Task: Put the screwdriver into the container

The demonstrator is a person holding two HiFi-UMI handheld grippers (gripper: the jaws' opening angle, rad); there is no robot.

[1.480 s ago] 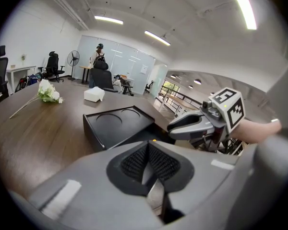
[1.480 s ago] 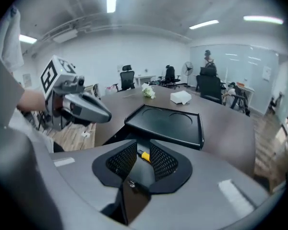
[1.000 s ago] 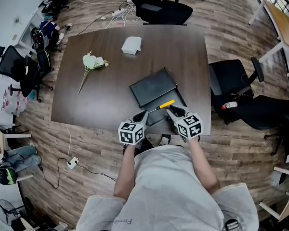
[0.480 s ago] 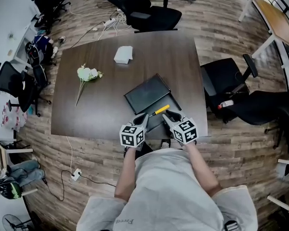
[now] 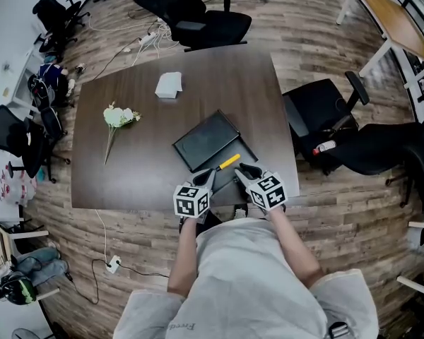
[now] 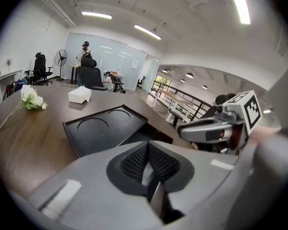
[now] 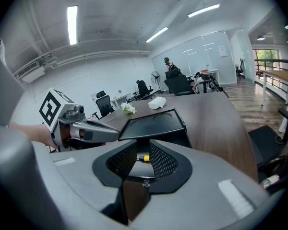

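A yellow-handled screwdriver [image 5: 228,162] lies at the near end of the black container [image 5: 206,140], whose flat lid with two round recesses stands open on the dark table [image 5: 141,168]. Both grippers hover at the table's front edge, just short of the container. My left gripper [image 5: 209,173] has its pads pressed together on nothing. My right gripper [image 5: 241,167] sits right of the screwdriver with its jaws a little apart. In the right gripper view the screwdriver's yellow handle [image 7: 144,158] shows through that narrow gap, further out than the pads.
A white flower sprig [image 5: 117,118] lies at the left of the table and a white tissue box [image 5: 169,85] at the far side. Black office chairs [image 5: 318,122] stand right of and behind the table. Cables trail on the wooden floor.
The head camera has shifted, so the table sits higher and further left in the picture. Both grippers and the screwdriver keep about the same places relative to the container.
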